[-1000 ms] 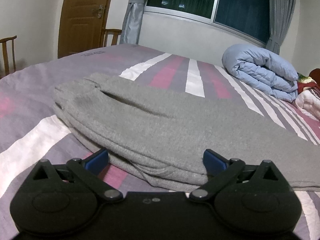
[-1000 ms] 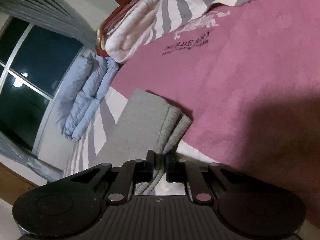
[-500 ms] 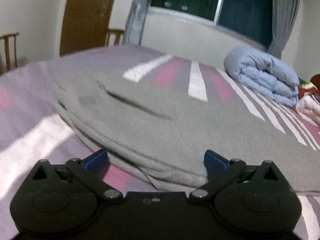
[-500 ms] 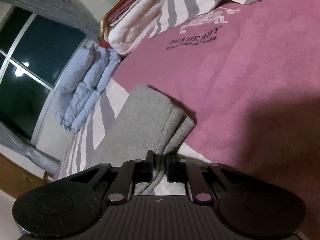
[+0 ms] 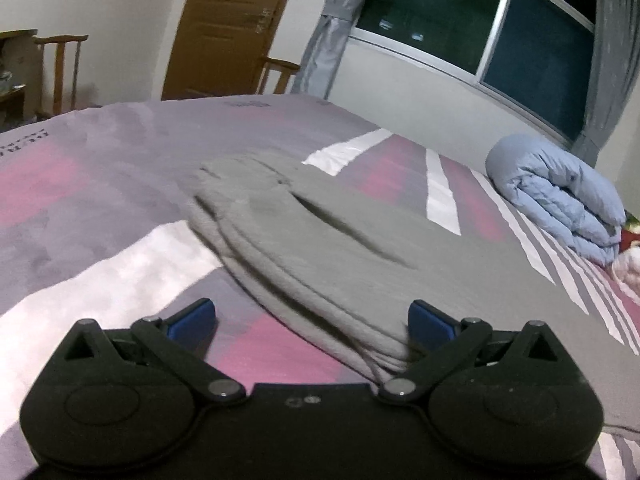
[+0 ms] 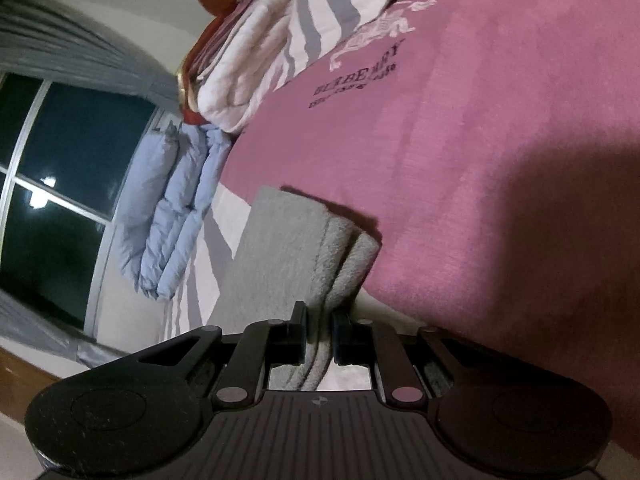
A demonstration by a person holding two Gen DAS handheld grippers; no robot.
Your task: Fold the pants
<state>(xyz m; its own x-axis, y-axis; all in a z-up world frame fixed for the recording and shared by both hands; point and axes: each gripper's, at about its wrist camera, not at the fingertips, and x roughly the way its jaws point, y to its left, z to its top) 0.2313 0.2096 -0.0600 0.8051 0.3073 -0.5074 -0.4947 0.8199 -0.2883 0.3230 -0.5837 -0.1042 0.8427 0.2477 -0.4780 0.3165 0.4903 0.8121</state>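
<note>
Grey pants point(image 5: 320, 248) lie flat on the striped bedspread point(image 5: 100, 208), legs stacked, waist end toward the door side. Soft fleecy knit, thick and floppy by the look of it: light enough to lift, but it should sag and drape from any single hold, so paired grips along an edge seem the way. The left gripper point(image 5: 312, 316) is spread wide, blue pads point(image 5: 192, 314) clear of the cloth on one side, the stacked folded edge sitting between the fingers and nothing pinched. Over at the hem end, the right gripper point(image 6: 319, 330) is pressed together on the doubled cuff layers point(image 6: 340, 256), a tidy purchase on the thickest part. How many layers it has caught is hard to say here. The plush pink bedspread panel should offer some friction. A quilted blue duvet point(image 5: 560, 200) sits rolled near the window.
</note>
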